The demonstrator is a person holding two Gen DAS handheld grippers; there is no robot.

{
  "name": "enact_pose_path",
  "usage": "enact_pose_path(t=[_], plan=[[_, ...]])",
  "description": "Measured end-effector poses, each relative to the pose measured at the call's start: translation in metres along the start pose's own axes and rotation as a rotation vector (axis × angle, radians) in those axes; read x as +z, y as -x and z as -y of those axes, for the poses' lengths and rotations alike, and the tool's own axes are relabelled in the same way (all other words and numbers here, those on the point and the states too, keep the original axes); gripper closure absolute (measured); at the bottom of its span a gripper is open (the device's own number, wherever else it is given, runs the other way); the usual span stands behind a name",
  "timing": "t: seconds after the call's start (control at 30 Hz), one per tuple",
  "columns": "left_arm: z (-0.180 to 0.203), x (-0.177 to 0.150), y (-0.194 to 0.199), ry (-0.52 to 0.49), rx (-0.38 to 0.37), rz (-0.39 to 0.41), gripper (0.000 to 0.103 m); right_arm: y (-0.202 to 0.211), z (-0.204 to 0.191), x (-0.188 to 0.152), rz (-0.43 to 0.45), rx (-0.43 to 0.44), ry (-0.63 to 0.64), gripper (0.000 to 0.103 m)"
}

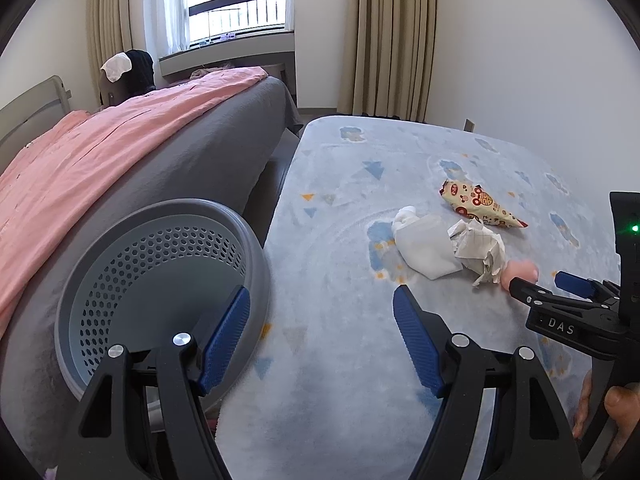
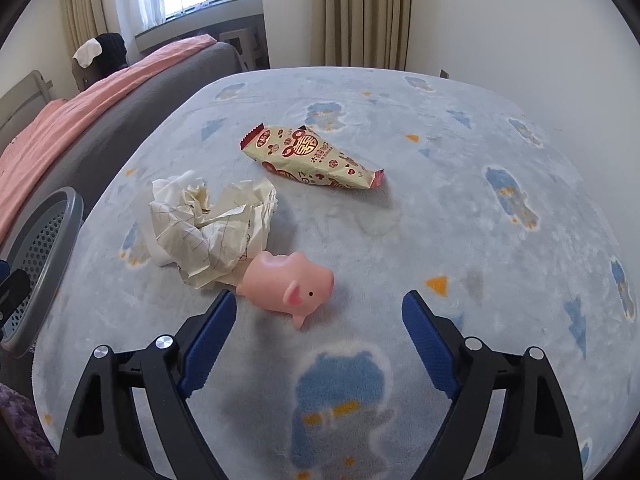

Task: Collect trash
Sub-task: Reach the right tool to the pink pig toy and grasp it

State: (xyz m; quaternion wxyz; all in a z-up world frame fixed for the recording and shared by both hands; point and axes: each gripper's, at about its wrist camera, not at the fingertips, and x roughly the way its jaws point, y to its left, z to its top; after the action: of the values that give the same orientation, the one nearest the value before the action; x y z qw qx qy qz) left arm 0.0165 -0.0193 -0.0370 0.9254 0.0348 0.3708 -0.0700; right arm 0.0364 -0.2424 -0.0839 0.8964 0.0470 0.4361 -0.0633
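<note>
Several bits of trash lie on a light blue fleece blanket [image 2: 460, 208]: a cream snack wrapper with red print [image 2: 312, 152], crumpled lined paper [image 2: 212, 224] and a white folded packet [image 1: 424, 246] beside it. A pink toy pig [image 2: 288, 280] lies against the paper. My right gripper [image 2: 319, 298] is open, with the pig just beyond its fingertips and touching neither pad. My left gripper [image 1: 320, 292] is open and empty over the blanket's left part. Its left finger [image 1: 224, 332] overlaps a grey perforated basket [image 1: 160, 240], whose mouth faces me. In the left wrist view the right gripper [image 1: 538, 280] reaches in beside the pig [image 1: 520, 272].
A bed with a grey cover and pink sheet [image 1: 100, 152] runs along the left, close behind the basket. Beige curtains [image 1: 392, 40], a window and a white wall stand beyond the blanket's far edge. A person's fingers [image 1: 618, 404] show at the lower right.
</note>
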Motion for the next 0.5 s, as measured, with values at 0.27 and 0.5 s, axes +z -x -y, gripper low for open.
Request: enact_pose_path(t=[0.27,0.5], plan=[[0.003,-0.001,-0.003,-0.011,-0.002,-0.006,0.032,-0.01,-0.009,0.005,-0.014,0.006,0.023,0.035],[0.006,-0.001,-0.002,-0.001,-0.009,-0.009,0.032,-0.006,-0.009,0.001,-0.014,0.039,0.02,0.053]])
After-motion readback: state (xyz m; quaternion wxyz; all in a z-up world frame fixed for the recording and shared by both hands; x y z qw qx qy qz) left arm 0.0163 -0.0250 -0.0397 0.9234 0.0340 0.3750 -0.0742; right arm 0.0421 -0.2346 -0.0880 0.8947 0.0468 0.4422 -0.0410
